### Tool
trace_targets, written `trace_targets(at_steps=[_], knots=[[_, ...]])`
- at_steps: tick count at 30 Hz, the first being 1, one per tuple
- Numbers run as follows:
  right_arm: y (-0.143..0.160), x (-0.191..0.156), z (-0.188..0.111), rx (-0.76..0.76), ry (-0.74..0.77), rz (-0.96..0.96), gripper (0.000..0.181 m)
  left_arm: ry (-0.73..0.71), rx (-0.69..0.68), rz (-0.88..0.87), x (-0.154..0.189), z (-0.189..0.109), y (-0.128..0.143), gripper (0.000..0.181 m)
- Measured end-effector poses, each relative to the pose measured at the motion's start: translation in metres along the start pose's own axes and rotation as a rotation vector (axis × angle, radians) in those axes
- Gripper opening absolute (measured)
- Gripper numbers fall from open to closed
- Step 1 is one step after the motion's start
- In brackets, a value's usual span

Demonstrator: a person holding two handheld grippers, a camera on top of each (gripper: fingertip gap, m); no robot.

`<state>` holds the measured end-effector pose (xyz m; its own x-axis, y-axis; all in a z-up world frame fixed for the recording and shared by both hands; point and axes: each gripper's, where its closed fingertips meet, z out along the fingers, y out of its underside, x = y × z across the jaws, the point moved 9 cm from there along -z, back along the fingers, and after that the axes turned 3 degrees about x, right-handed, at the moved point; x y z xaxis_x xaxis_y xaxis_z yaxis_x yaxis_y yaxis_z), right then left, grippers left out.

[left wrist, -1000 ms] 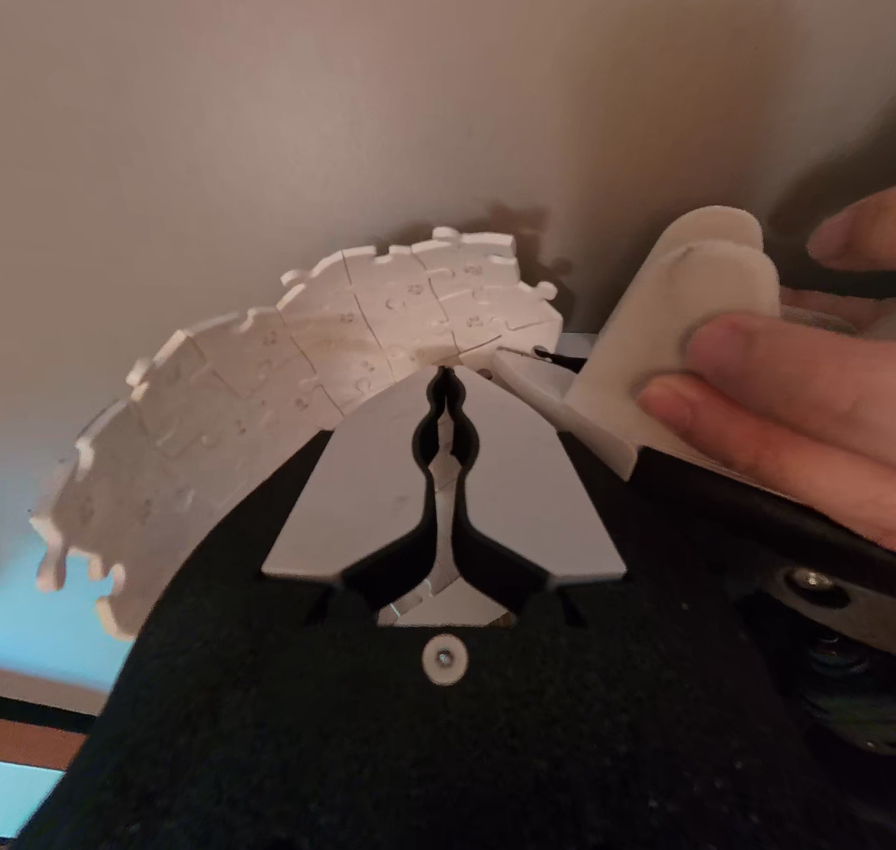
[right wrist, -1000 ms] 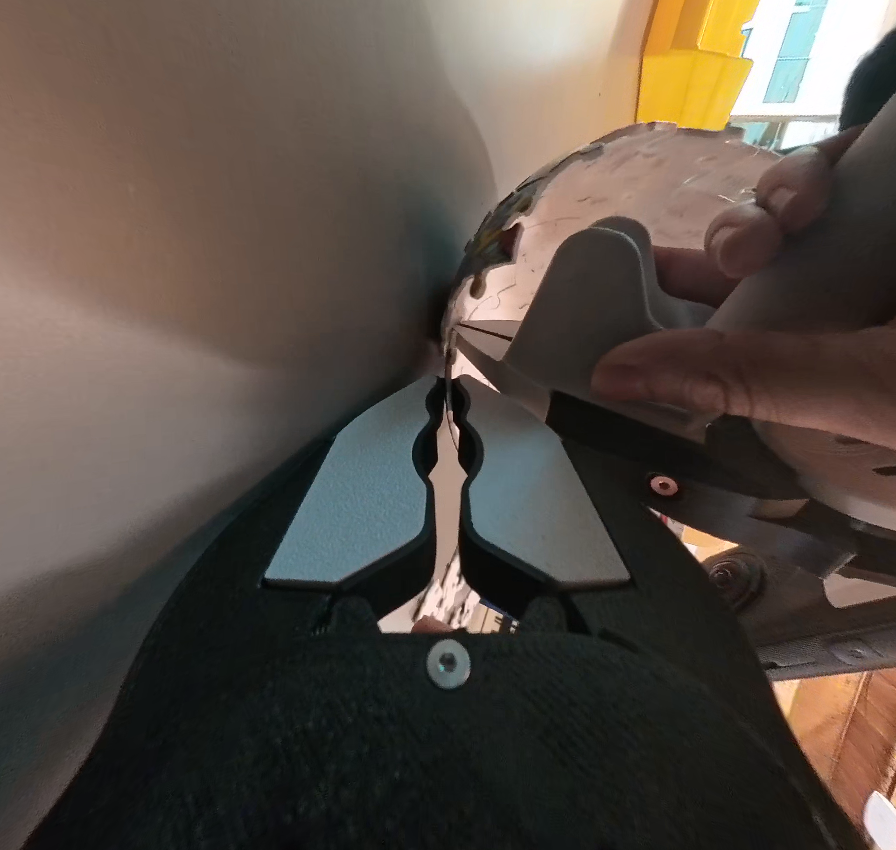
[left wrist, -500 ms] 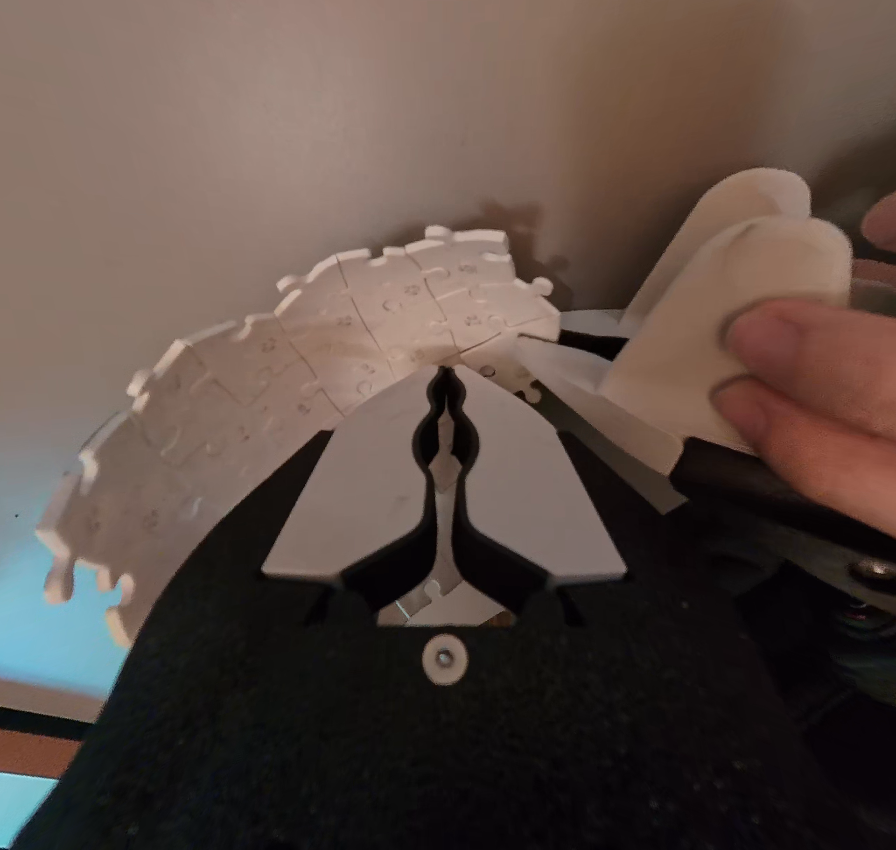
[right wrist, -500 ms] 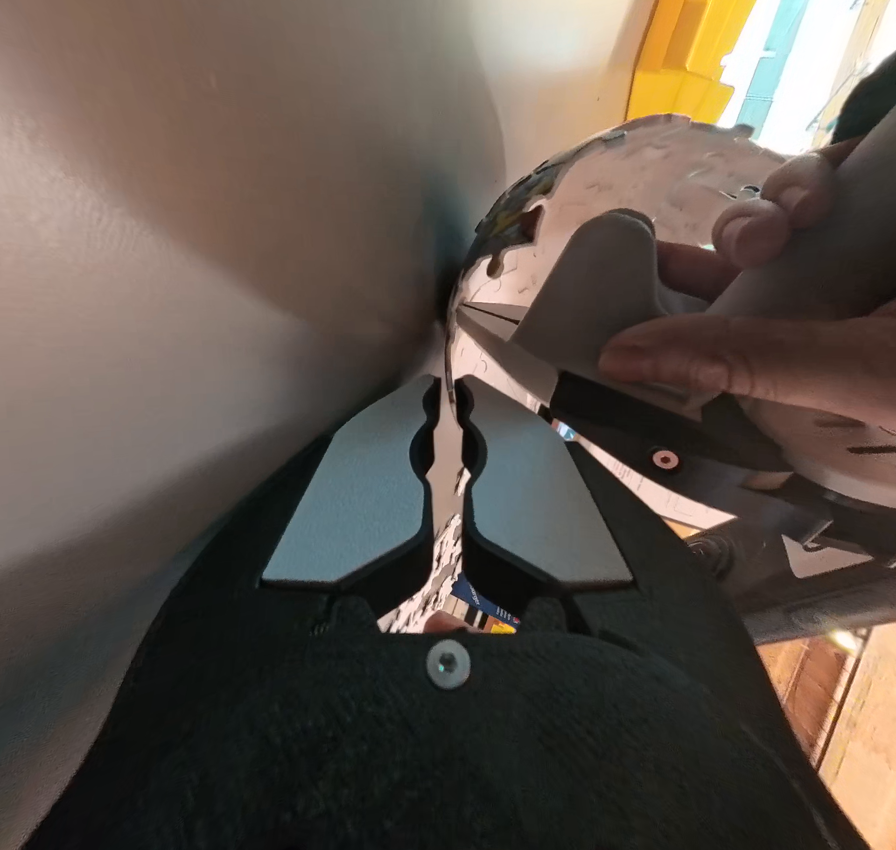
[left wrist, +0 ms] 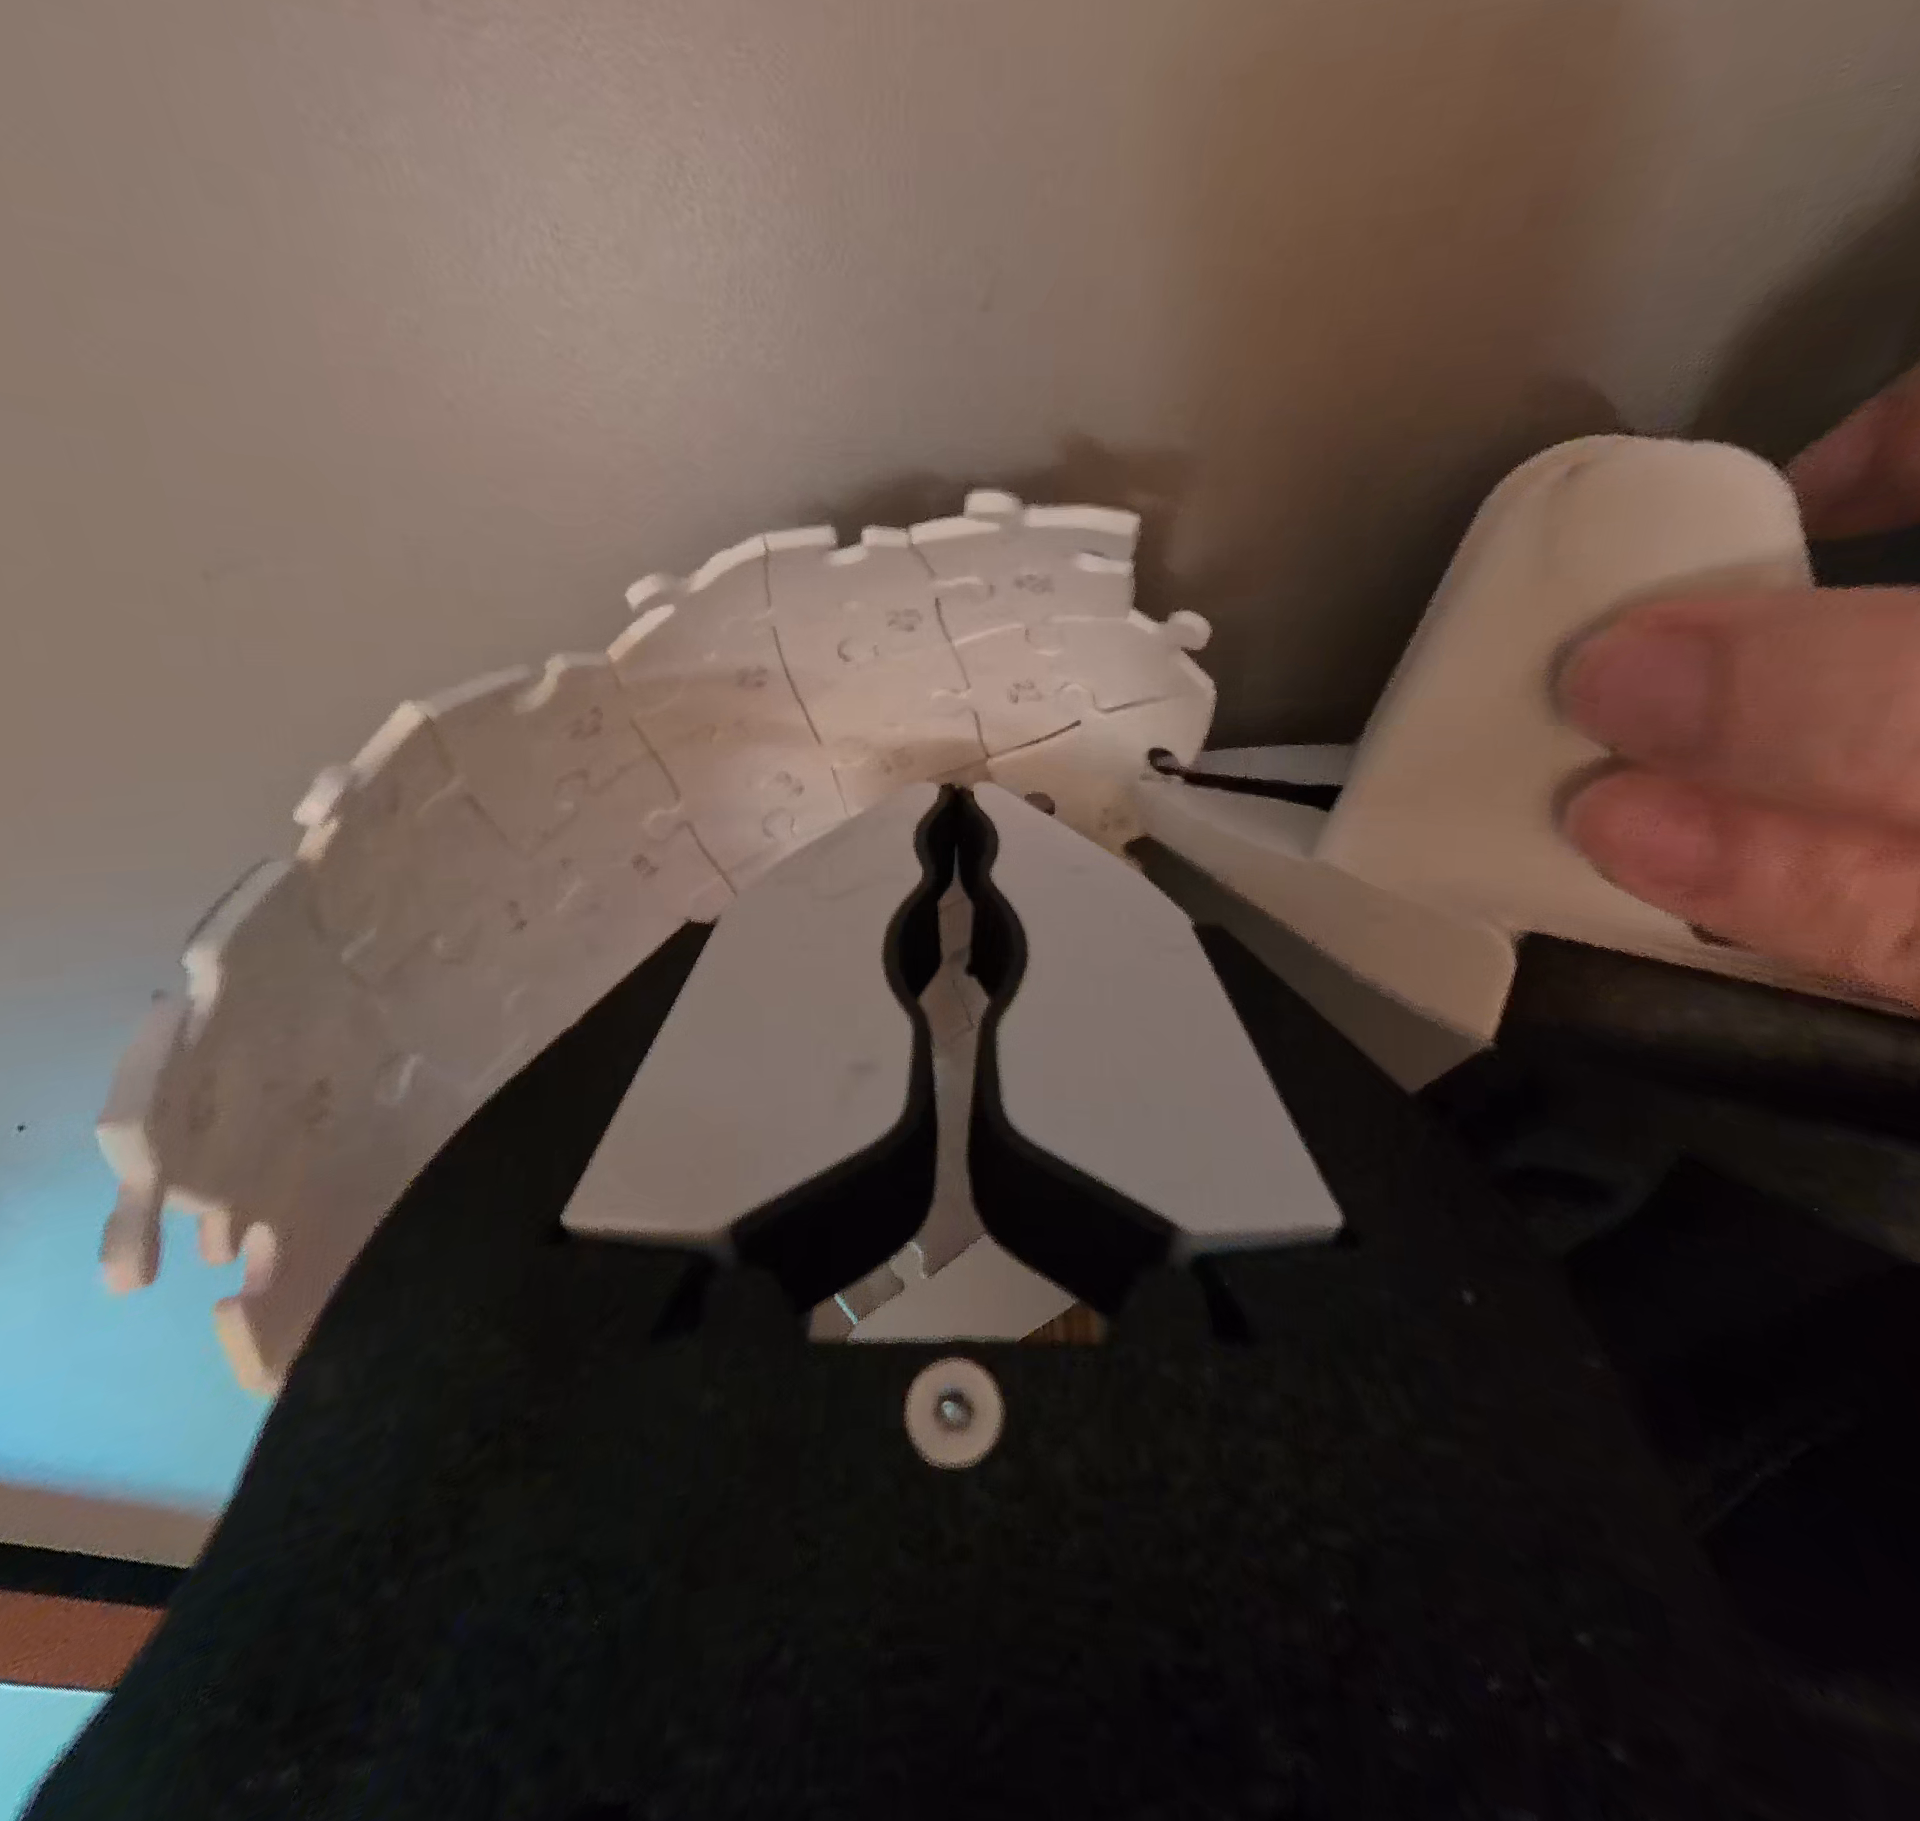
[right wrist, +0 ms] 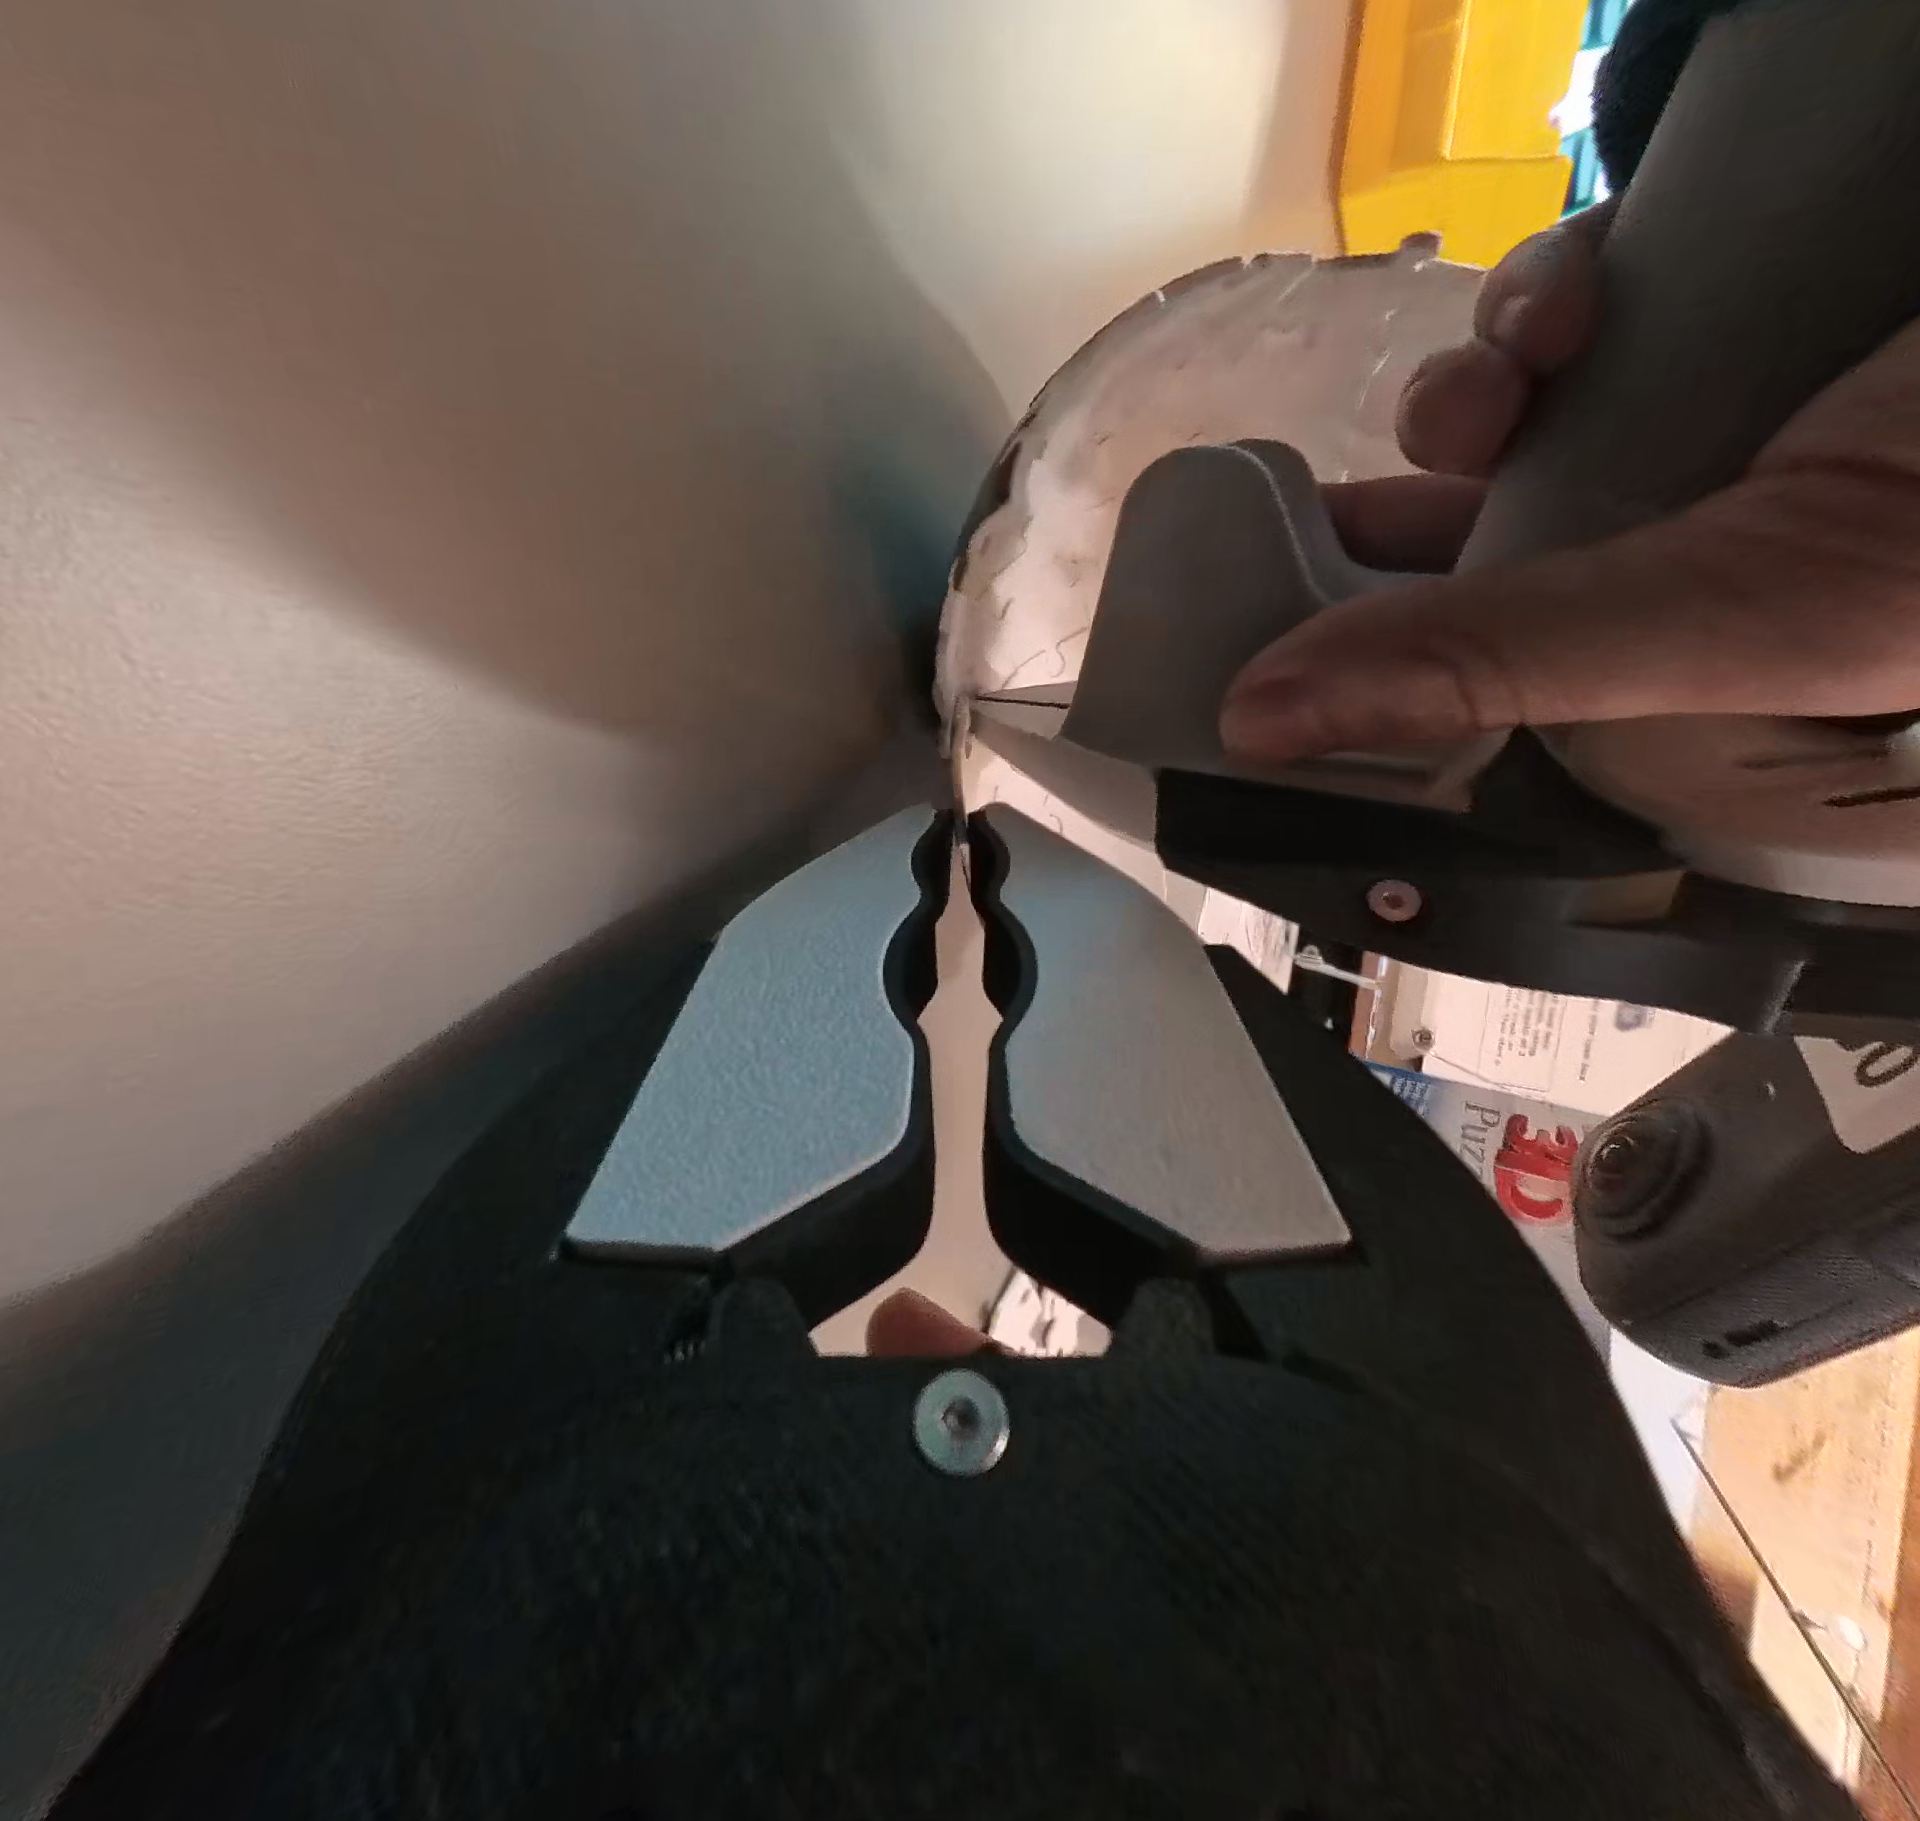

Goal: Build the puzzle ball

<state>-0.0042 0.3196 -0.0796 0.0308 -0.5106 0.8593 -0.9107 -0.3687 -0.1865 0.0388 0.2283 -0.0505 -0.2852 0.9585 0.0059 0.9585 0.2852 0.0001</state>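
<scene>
The part-built puzzle ball (left wrist: 831,691) is a curved shell of joined pieces, with its white numbered inner side showing in the left wrist view. My left gripper (left wrist: 961,800) is shut on the shell's lower edge. My right gripper (left wrist: 1148,784) comes in from the right, held by a hand, with its tips at the shell's right edge. In the right wrist view the right gripper (right wrist: 961,826) is shut on the thin edge of the shell (right wrist: 1226,389). The left gripper (right wrist: 971,722) pinches the same edge just above it.
A pale plain surface fills the background of both views. A hand (left wrist: 1714,784) holds the right gripper and another hand (right wrist: 1507,649) holds the left one. A yellow bin (right wrist: 1455,57) and printed boxes (right wrist: 1507,1044) lie at the right. Less than 4 cm separates the two grippers' tips.
The right gripper drew back a little to the right, then came in again to the shell's right edge. The left gripper has kept its hold on the shell.
</scene>
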Motion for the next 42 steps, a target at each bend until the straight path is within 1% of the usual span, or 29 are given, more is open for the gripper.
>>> trace_targets(at_steps=[5, 8, 10, 14, 21, 25, 38, 42], knots=[[-0.0003, -0.0011, 0.0009, -0.011, 0.004, -0.025, 0.004, -0.004, -0.008, 0.005, 0.0004, 0.0, -0.0007, 0.0], [-0.0001, -0.002, 0.0033, -0.029, 0.006, -0.057, 0.011, -0.004, -0.008, 0.005, 0.0004, 0.0, -0.0007, 0.0], [-0.0006, -0.0031, 0.0039, -0.035, -0.012, -0.074, 0.004, 0.004, -0.005, 0.001, -0.0003, 0.0, -0.0005, 0.0], [0.0002, -0.0019, 0.0033, -0.016, -0.03, -0.083, 0.003, 0.015, -0.005, 0.0, -0.001, 0.0001, -0.0005, 0.0], [0.0012, 0.0029, 0.0031, 0.008, -0.107, -0.119, 0.003, 0.023, -0.006, 0.001, -0.0018, 0.0, -0.0007, 0.0], [-0.0008, 0.0053, 0.0038, -0.027, -0.135, -0.179, 0.003, 0.022, 0.003, -0.002, -0.0016, 0.0, -0.0001, 0.0], [-0.0012, 0.0044, 0.0061, -0.022, -0.152, -0.226, 0.003, 0.064, 0.075, -0.011, 0.0039, -0.0057, 0.0004, 0.0], [-0.0007, 0.0041, 0.0066, -0.018, -0.148, -0.224, 0.003, 0.07, 0.051, -0.012, 0.0033, -0.0013, 0.0015, 0.0]])
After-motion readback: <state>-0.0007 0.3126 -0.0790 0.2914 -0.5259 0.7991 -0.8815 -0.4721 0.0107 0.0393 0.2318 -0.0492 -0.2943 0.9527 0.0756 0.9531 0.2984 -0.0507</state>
